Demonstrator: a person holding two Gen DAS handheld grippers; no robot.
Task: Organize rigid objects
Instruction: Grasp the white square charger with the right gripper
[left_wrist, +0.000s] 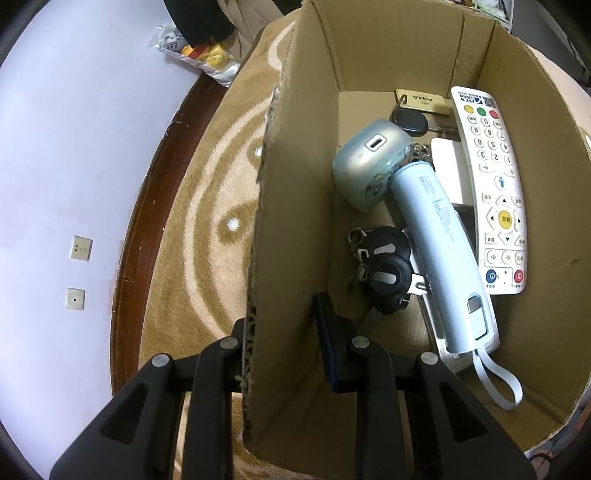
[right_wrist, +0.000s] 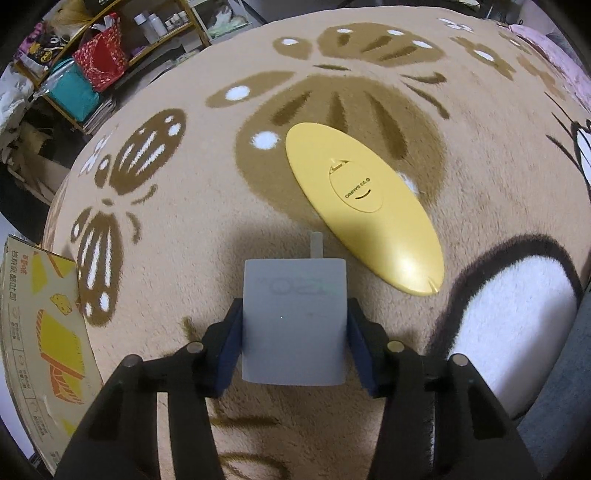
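A patterned tan carpet (right_wrist: 184, 206) carries everything. On it stands a cardboard box (left_wrist: 369, 48), whose near wall sits between the fingers of the left tongs (left_wrist: 284, 332), which are apart astride it. Inside lie a white remote control (left_wrist: 491, 192), a pale blue flashlight (left_wrist: 439, 240), black key fobs (left_wrist: 384, 266) and a brass tag (left_wrist: 424, 101). The right tongs (right_wrist: 294, 325) are clamped on a white charger plug (right_wrist: 294, 325) above the carpet, near a yellow oval remote (right_wrist: 362, 206) lying face down.
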